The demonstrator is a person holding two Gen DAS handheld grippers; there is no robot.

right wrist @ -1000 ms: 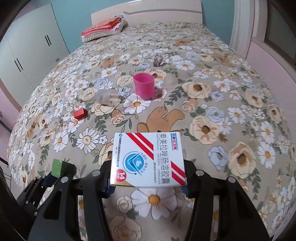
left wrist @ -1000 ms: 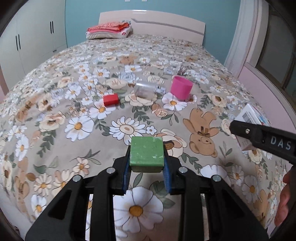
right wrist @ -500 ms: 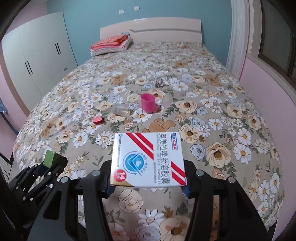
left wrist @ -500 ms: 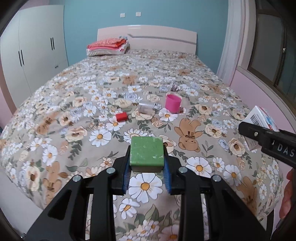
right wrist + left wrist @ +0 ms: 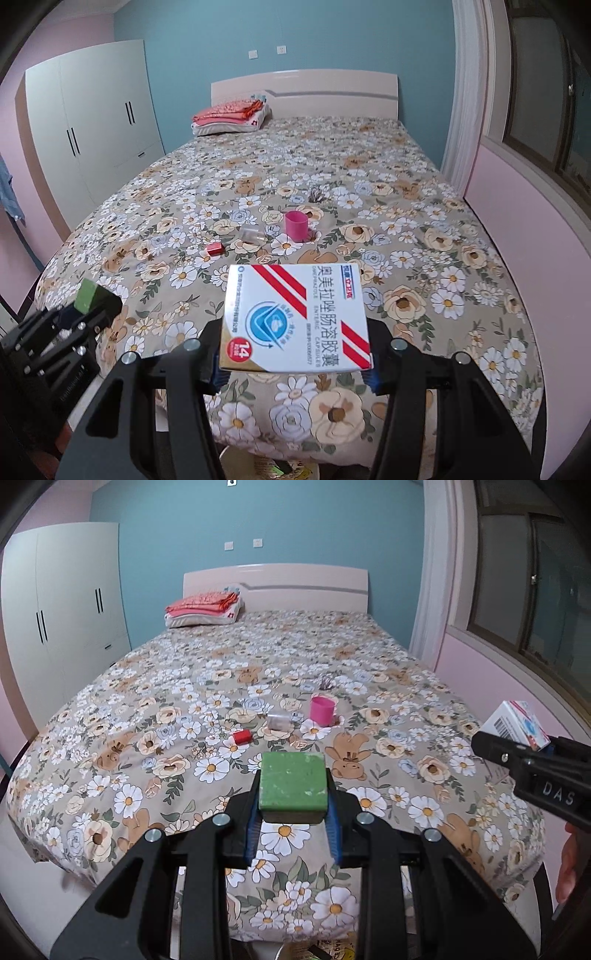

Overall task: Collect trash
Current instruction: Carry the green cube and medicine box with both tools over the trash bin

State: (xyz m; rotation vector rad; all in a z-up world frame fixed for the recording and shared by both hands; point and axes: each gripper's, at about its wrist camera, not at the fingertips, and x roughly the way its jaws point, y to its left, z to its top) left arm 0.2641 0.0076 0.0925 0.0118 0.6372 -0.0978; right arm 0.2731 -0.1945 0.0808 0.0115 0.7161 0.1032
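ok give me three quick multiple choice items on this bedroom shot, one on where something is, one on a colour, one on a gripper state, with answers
1. Where does the pink cup stand?
A. on the bedspread, right of the clear container
B. on the headboard
C. inside the wardrobe

2. What colour is the block held in the left gripper?
A. yellow
B. green
C. blue

3. What state is the right gripper in?
A. open and empty
B. shut on a cup
C. shut on the medicine box

Answers:
1 A, the cup sits on the floral bedspread beside the clear container.
2 B, its top face is green.
3 C, the pads press the box's two sides.
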